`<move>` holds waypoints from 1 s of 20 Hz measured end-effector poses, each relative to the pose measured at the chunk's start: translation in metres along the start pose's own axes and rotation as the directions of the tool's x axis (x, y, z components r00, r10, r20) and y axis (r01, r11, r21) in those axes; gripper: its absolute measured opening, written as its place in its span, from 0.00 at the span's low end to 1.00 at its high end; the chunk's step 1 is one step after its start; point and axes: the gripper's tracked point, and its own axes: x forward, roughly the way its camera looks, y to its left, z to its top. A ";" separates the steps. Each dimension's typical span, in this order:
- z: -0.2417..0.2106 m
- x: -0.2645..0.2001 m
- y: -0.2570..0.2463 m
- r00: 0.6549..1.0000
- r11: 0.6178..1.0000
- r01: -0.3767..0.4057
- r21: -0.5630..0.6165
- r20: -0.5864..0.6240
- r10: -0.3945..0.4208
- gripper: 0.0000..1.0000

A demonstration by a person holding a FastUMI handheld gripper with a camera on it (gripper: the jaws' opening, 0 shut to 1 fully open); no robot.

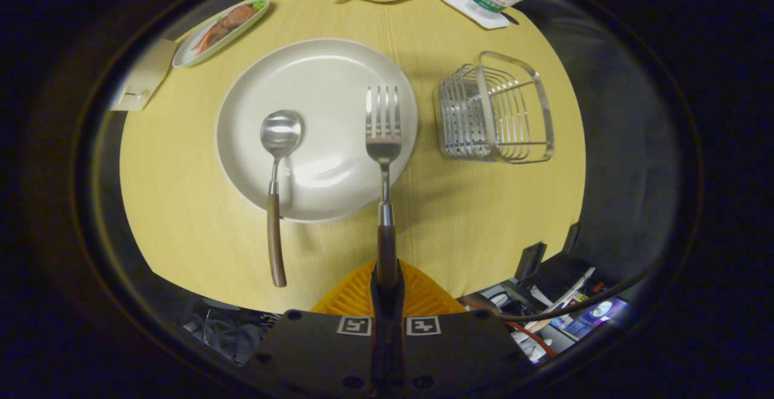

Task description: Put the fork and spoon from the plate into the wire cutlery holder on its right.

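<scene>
Gripper [387,281] fingers pinch the stiff, slippery silver fork's [383,145] brown wooden handle, left of the wire cutlery holder [496,112].

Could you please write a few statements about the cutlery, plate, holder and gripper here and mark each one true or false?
1. The gripper is shut on the fork handle. True.
2. The spoon stands in the holder. False: its bowl lies on the plate, with its handle reaching onto the table.
3. The holder has no cutlery in it. True.
4. The fork's tines point back toward the gripper. False: they point away, over the plate.
5. The holder sits left of the plate. False: it sits on the right.
</scene>
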 end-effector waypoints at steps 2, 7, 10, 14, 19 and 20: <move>0.000 -0.017 -0.008 1.000 1.000 0.011 0.006 -0.002 -0.011 0.07; 0.007 -0.048 -0.038 1.000 0.998 0.017 0.065 0.000 -0.017 0.07; 0.010 -0.053 -0.061 1.000 0.994 0.018 0.111 -0.019 -0.016 0.07; 0.005 -0.046 -0.086 0.995 0.989 0.017 0.147 -0.100 -0.003 0.07; 0.013 -0.025 -0.096 0.985 0.984 0.001 0.180 -0.171 0.030 0.07; 0.015 -0.022 -0.096 0.982 0.986 -0.005 0.169 -0.184 0.036 0.07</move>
